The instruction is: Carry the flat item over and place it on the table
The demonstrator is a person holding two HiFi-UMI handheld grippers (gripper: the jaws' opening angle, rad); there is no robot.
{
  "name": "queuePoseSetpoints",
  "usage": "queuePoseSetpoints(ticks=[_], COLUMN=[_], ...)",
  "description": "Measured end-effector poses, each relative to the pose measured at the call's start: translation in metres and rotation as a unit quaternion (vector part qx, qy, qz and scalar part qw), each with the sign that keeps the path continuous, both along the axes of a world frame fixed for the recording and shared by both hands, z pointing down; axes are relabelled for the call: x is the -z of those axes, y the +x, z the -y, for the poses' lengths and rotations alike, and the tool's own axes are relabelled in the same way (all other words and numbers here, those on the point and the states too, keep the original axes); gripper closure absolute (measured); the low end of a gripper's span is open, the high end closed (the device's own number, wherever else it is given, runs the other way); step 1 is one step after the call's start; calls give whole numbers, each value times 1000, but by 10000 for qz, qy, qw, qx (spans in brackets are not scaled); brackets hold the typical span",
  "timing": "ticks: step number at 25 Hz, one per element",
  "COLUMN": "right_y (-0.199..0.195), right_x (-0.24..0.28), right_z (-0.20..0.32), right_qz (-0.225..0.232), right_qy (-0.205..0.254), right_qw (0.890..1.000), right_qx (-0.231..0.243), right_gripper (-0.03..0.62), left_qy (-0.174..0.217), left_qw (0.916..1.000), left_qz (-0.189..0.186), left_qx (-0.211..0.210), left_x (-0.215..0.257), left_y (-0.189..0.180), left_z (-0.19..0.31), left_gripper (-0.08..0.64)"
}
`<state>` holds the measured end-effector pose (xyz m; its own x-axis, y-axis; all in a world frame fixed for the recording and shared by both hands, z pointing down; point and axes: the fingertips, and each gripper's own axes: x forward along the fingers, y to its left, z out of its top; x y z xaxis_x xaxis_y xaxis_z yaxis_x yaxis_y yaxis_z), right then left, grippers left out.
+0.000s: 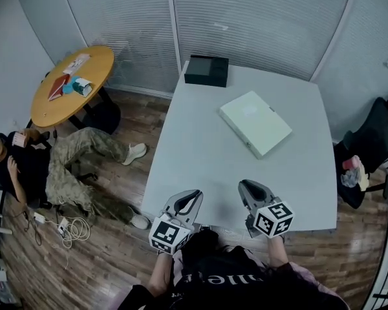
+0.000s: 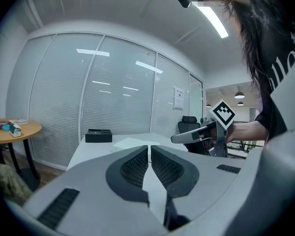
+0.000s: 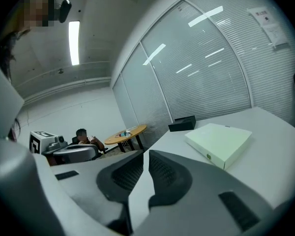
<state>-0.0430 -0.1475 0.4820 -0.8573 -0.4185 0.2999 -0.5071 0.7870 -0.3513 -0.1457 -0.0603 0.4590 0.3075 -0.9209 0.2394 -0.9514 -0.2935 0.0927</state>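
Note:
The flat item is a pale green box (image 1: 255, 123) lying on the white table (image 1: 200, 154), right of its middle; the right gripper view shows the box (image 3: 220, 141) ahead and to the right. Both grippers hang over the table's near edge, well short of the box. My left gripper (image 1: 194, 195) is shut with nothing between its jaws (image 2: 149, 147). About a hand's width to its right, my right gripper (image 1: 244, 186) is also shut and empty (image 3: 145, 154). Each gripper shows in the other's view: the right one (image 2: 196, 134), the left one (image 3: 69, 154).
A black box (image 1: 207, 70) sits at the table's far left corner. A round wooden table (image 1: 71, 82) with small items stands far left. A person (image 1: 26, 163) sits on the floor at left, near cables (image 1: 71, 228). A black chair (image 1: 375, 134) stands right of the table.

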Motion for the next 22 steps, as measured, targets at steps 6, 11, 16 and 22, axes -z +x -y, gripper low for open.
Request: queuePoseSetpoints(ticks=[6, 11, 16, 22], right_y=[23, 43, 59, 72], right_x=[15, 31, 36, 44], right_z=[-38, -63, -81, -94], right_qz=[-2, 145, 266, 388], right_qy=[192, 372, 424, 537], right_qw=[9991, 9976, 9963, 9945], right_qx=[381, 561, 701, 815], right_gripper=[549, 551, 551, 551], left_qy=[147, 209, 238, 331], left_qw=[9998, 9995, 9989, 9982], left_qz=[-8, 15, 211, 252], left_qx=[140, 255, 346, 426], left_x=[18, 27, 33, 39], left_y=[35, 60, 81, 97], left_z=[-24, -46, -60, -69], left_gripper=[525, 525, 525, 525])
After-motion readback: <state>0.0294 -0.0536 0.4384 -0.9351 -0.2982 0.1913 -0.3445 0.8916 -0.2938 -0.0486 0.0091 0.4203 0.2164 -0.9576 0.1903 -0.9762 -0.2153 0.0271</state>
